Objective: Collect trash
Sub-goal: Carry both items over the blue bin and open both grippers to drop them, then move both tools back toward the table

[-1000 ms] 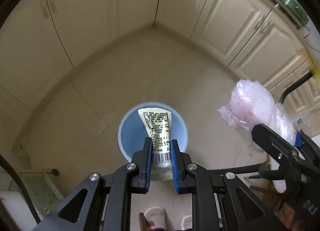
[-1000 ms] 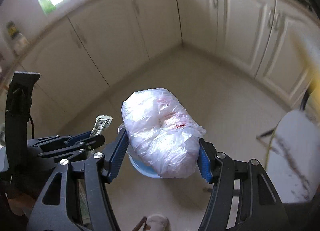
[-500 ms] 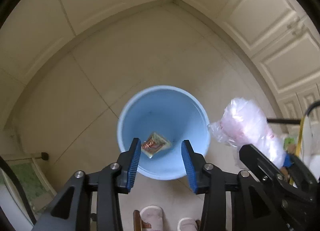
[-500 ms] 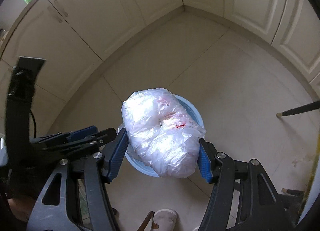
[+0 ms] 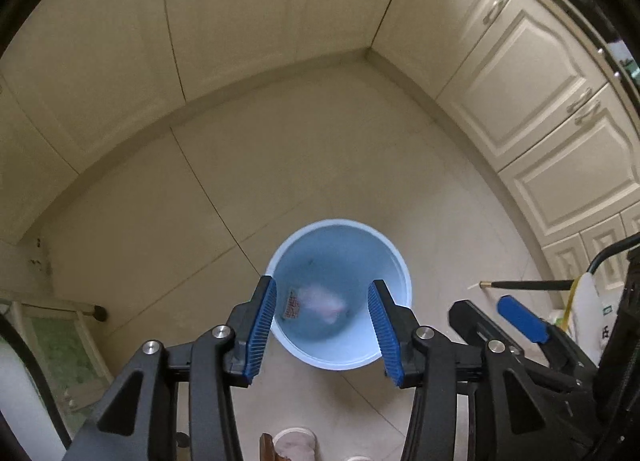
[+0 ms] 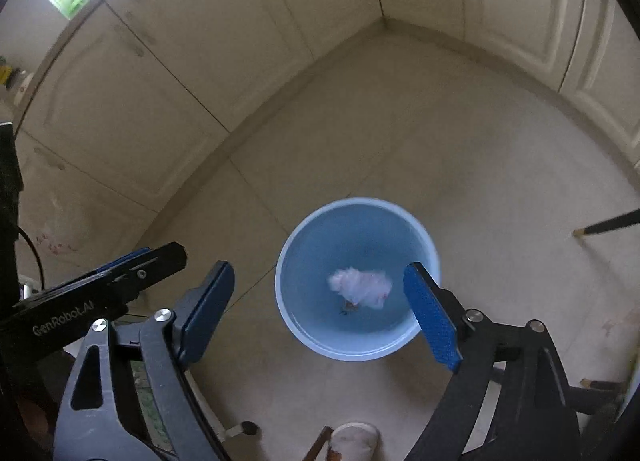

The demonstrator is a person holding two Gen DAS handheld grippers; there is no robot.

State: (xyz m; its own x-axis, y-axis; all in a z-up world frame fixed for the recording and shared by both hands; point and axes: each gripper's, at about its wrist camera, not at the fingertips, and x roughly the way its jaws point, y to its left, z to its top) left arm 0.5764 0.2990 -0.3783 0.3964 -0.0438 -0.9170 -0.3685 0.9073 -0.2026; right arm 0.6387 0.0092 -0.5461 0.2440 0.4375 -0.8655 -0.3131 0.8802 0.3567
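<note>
Beige floor (image 6: pixel 460 149): smooth big tiles with thin grout lines, cream panelled cabinets (image 5: pixel 532 109) wrapping the corner.
Bin (image 6: pixel 424 245): pale blue plastic bucket, round, standing upright on the tiles with its mouth facing straight up. Smooth walls, slightly blurry rim.
Right gripper (image 6: pixel 320 317): black frame, ribbed blue pads, jaws spread really wide and opening, nothing between them, just hanging above the bin.
Left gripper (image 5: pixel 324 325): same build, jaws about halfway apart and opening, also holding nothing, above the near rim of the bin.
Plastic bag (image 6: pixel 362 285): crinkly translucent white wad with a bit of red on it, lying at the bottom of the bin, long axis roughly left to right in the right wrist view.
Wrapper (image 5: pixel 294 303): small flat printed packet, down in the bin just beside the bag, partly under it. Too blurry to say which way it pointed.
</note>
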